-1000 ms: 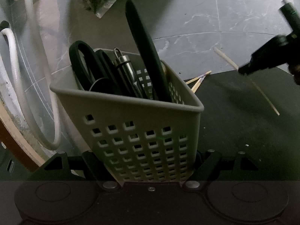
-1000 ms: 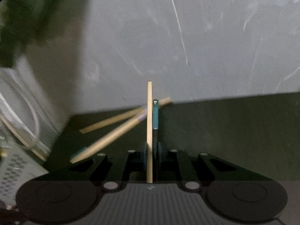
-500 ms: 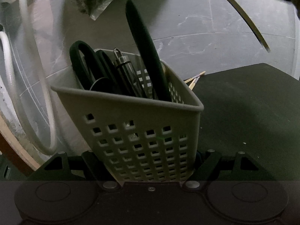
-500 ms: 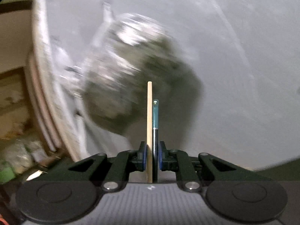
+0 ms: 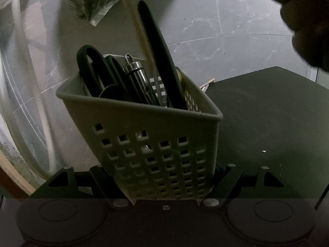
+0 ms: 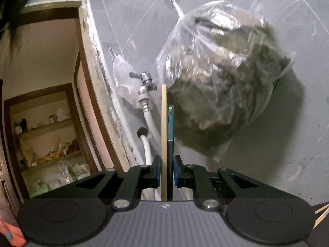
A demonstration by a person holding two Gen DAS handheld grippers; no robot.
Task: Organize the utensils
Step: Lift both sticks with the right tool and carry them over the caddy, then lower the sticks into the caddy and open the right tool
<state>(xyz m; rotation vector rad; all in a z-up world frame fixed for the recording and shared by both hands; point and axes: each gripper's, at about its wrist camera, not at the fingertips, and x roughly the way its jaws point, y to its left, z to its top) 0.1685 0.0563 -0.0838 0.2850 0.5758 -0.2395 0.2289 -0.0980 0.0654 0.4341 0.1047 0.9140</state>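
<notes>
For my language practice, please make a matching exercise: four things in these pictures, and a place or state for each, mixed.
Things:
1. basket
2. wooden chopstick
3. plastic bag
4. scissors

Places or states:
A. stands inside the basket
B. hangs on the wall
C. gripped by the left gripper
D. pinched in the right gripper

Pairs: 1-C, 2-D, 3-B, 4-A

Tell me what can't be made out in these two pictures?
- Left view: the lower ends of the scissors and other tools, hidden inside the basket.
- Left view: the dark shape at the top right, blurred and cut off.
- Right view: contents of the plastic bag, blurred.
</notes>
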